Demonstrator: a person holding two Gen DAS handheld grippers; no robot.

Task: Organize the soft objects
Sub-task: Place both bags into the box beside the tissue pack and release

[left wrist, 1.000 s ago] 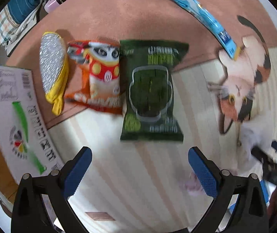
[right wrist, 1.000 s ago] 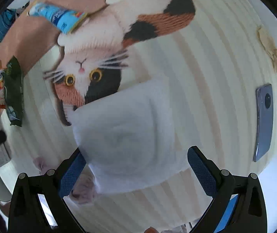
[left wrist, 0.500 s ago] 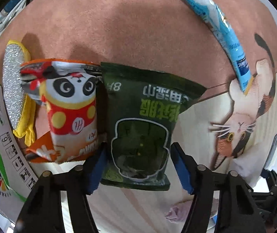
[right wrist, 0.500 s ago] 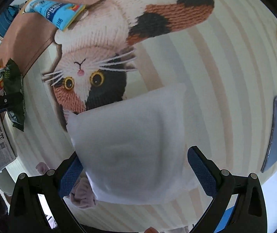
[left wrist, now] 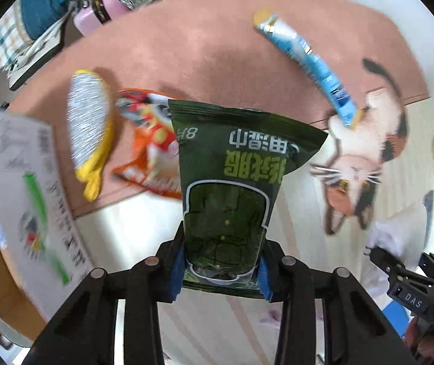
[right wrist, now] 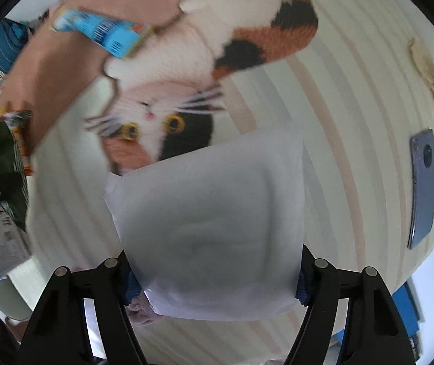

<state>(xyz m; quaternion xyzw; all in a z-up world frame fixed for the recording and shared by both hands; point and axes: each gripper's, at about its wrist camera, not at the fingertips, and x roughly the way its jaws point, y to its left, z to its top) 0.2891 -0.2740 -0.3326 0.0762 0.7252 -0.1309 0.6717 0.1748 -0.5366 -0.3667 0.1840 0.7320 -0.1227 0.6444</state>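
Dark-green foil snack pouch [left wrist: 226,182] — light, crinkly, slippery, contents likely brittle; best pinched at its lower edge, where the left claw [left wrist: 220,270] has just been closing and now grips it, lifted beside the orange snack bag [left wrist: 153,140]. White soft packet [right wrist: 210,231] — squashy, light; right claw [right wrist: 213,283] has closed onto its sides, well right of that bag.

A dark green packet [left wrist: 226,182] hangs pinched at its bottom; a white pouch [right wrist: 213,228], seemingly lifted, hangs likewise.
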